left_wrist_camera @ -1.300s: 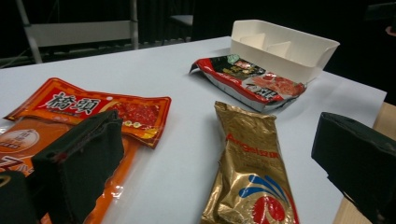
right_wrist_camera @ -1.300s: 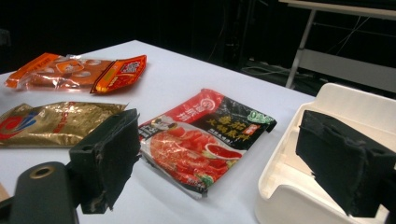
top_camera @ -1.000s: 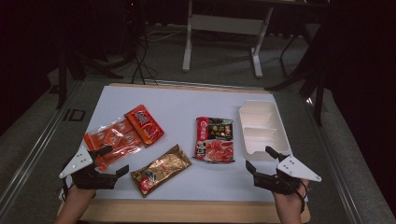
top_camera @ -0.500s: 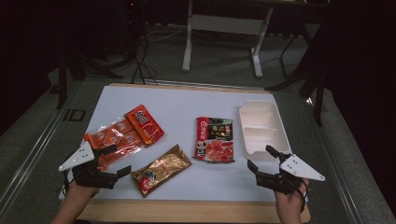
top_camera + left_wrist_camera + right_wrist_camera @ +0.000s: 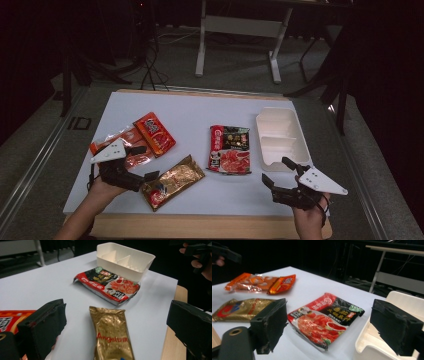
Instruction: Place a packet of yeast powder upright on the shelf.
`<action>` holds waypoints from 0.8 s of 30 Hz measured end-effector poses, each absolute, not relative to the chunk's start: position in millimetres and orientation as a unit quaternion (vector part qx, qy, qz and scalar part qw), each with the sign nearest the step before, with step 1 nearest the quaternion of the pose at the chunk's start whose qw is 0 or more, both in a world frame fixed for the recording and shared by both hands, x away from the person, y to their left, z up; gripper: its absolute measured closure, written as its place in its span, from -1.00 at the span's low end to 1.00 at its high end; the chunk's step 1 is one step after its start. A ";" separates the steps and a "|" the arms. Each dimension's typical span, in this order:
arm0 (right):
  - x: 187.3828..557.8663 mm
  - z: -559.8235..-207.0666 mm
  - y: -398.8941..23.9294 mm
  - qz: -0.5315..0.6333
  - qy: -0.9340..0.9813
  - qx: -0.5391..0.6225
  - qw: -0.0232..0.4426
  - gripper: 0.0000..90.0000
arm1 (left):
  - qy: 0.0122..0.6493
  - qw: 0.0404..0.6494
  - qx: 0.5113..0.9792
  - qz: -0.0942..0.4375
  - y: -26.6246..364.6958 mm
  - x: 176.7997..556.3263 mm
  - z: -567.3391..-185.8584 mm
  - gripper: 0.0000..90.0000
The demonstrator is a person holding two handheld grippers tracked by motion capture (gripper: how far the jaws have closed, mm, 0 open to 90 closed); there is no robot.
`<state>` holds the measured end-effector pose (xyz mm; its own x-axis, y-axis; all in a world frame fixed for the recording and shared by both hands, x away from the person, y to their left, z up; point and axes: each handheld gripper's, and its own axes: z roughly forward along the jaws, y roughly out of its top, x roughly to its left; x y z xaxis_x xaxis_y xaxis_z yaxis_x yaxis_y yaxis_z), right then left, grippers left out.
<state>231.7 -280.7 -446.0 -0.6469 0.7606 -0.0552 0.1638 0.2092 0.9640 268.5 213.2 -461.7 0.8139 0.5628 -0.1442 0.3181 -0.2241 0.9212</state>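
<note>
The left gripper [image 5: 142,162] hovers low over the near left part of the white table [image 5: 200,107], its jaws wide apart and clamped on nothing. In the left gripper view the gold packet [image 5: 112,336] lies flat on the table in the gap between the two jaws, its near end running under them; in the high view the same gold packet [image 5: 172,181] sits just beside the lower jaw tip. An orange packet [image 5: 120,147] lies under and behind the upper jaw, with a red packet [image 5: 155,134] overlapping its far end.

The right gripper [image 5: 279,172] is held at the near right corner of the table, jaws also spread apart and empty. Between its jaws in the right gripper view lies a red and black packet [image 5: 324,317], flat on the table, well beyond the tips. The white tray [image 5: 384,345] sits just past the right jaw, near its tip; in the high view the tray [image 5: 280,137] stands just beside the red and black packet.
</note>
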 end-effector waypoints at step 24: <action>228.7 -447.9 -275.3 0.549 0.731 0.308 0.264 -0.73 | 0.278 0.478 0.830 0.070 151.5 320.0 -484.8 -0.74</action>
<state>228.7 -275.3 -447.9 -0.6704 0.7405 -0.0478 0.1609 0.2080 0.9648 320.0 151.5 -484.8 0.8360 0.5280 -0.1496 0.3946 -0.3890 0.8325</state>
